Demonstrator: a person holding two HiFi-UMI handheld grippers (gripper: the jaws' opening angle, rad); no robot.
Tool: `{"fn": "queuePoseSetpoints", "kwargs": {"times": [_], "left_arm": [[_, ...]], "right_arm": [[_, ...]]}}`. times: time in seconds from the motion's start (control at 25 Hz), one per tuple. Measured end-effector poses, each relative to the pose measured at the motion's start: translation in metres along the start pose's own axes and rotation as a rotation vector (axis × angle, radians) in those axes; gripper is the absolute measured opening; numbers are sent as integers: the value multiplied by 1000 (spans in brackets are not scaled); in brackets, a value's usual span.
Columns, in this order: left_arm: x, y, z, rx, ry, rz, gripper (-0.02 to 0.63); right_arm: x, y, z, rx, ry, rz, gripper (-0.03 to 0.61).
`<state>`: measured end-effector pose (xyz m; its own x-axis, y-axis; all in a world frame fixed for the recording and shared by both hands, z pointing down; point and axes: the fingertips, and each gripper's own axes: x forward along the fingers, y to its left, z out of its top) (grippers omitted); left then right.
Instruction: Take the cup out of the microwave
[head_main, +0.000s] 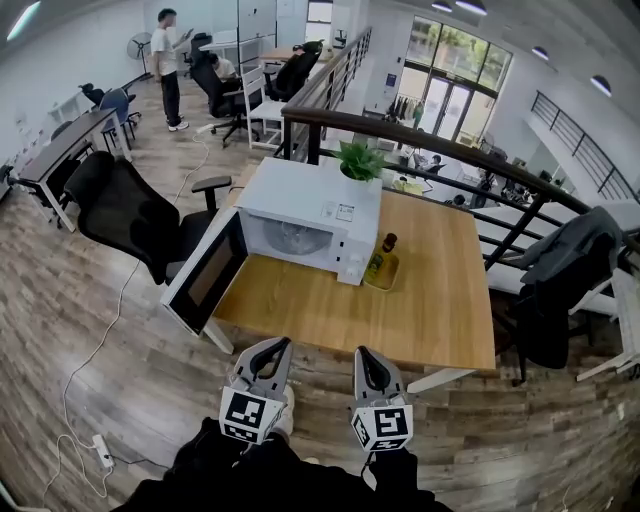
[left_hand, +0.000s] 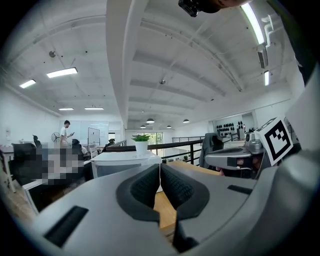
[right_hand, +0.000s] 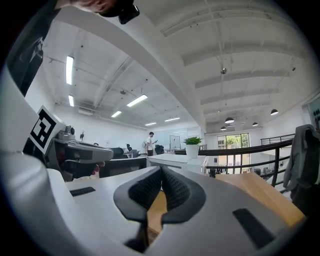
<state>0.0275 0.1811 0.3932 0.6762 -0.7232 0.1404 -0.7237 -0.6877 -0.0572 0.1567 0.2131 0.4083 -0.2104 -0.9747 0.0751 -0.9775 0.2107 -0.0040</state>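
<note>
A white microwave (head_main: 310, 215) stands on the wooden table (head_main: 430, 300), its door (head_main: 205, 280) swung open to the left. Inside I see only the pale cavity and turntable; no cup can be made out. Both grippers hang side by side short of the table's near edge, pointing at it. My left gripper (head_main: 270, 346) (left_hand: 159, 168) is shut with nothing between its pads. My right gripper (head_main: 366, 352) (right_hand: 161, 173) is shut and empty too. The microwave (left_hand: 125, 161) (right_hand: 175, 161) shows beyond the jaws in both gripper views.
A potted plant (head_main: 360, 160) sits on top of the microwave. A bottle on a small plate (head_main: 382, 263) stands at its right. A black office chair (head_main: 125, 215) is left of the open door, a jacket-draped chair (head_main: 560, 270) at the right, a railing (head_main: 450, 150) behind.
</note>
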Motion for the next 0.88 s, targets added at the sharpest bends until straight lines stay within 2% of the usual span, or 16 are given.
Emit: {"fn": "queuePoseSetpoints", "kwargs": {"times": [0.44,0.88], "left_arm": [[92,102,10,-28,26,32,26],[158,183,-15,-66,76,56,26]], "right_arm": [[136,-18,6,9,44,33,15],[245,-24,-12,15,99,67,15]]}}
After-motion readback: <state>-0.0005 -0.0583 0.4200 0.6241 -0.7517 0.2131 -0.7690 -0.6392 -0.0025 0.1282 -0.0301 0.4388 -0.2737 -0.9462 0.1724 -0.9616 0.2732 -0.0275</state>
